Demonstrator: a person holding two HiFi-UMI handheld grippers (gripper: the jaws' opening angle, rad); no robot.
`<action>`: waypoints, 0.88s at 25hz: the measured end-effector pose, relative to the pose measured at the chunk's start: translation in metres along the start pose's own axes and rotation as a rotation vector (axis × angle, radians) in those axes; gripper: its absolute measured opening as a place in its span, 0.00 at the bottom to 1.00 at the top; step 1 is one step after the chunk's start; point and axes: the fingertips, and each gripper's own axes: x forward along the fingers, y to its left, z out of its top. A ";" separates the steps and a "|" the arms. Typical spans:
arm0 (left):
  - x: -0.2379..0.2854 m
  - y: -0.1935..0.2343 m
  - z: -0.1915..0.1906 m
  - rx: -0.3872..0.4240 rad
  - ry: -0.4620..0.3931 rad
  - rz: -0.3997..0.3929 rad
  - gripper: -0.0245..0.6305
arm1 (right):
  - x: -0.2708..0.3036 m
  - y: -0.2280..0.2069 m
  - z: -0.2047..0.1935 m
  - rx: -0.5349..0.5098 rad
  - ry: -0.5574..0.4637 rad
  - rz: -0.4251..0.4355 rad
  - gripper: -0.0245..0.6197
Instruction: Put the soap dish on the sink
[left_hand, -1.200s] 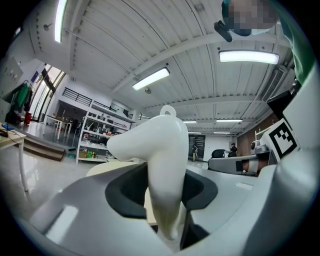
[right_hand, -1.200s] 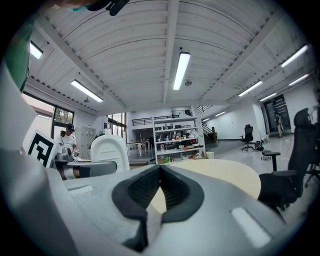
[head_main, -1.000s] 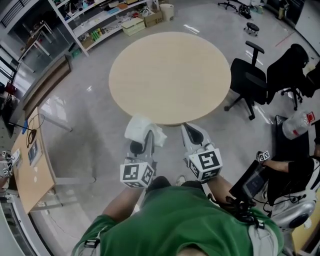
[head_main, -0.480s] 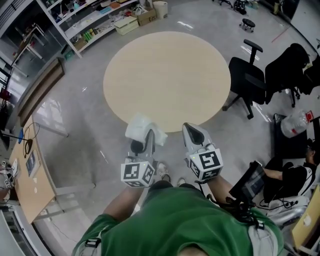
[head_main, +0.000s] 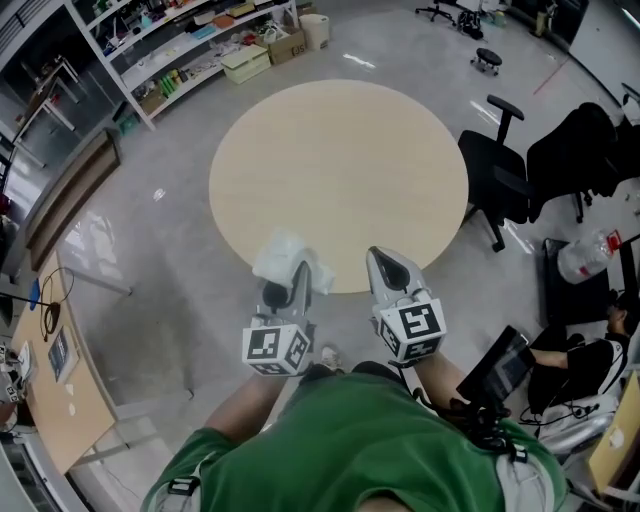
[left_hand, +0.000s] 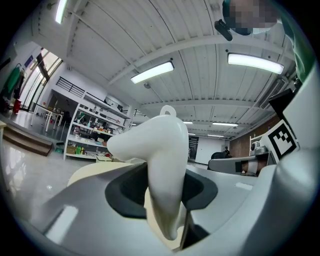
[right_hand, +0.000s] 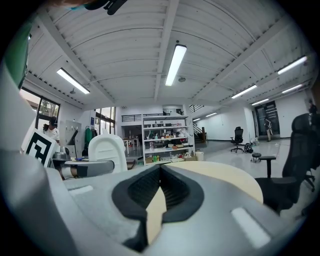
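Note:
The white soap dish (head_main: 285, 262) is a curved, glossy piece held up in my left gripper (head_main: 283, 284). In the left gripper view the soap dish (left_hand: 162, 165) stands upright between the dark pads, which press on its lower part, and my left gripper (left_hand: 165, 200) is shut on it. My right gripper (head_main: 386, 264) is alongside at the same height, shut and empty; in its own view the right gripper (right_hand: 159, 172) has its pads meeting at the tips. Both tips hang over the near edge of the round beige table (head_main: 340, 170). No sink is in view.
Black office chairs (head_main: 505, 165) stand right of the table. Shelving with boxes (head_main: 190, 45) lines the far left wall. A wooden desk (head_main: 55, 385) is at the near left. A seated person (head_main: 590, 350) and a laptop (head_main: 500, 365) are at the right.
The table has drawn closer: both grippers, earlier just short of its near edge, now reach over it. The soap dish stays in the left gripper.

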 end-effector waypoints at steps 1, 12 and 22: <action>0.003 0.004 0.001 0.003 0.002 -0.009 0.27 | 0.004 0.000 0.001 -0.002 -0.001 -0.010 0.04; 0.030 0.030 -0.001 -0.005 0.024 -0.051 0.27 | 0.032 -0.010 0.002 -0.008 0.013 -0.077 0.04; 0.080 0.031 -0.006 -0.002 0.038 -0.027 0.27 | 0.068 -0.052 0.004 -0.002 0.014 -0.064 0.04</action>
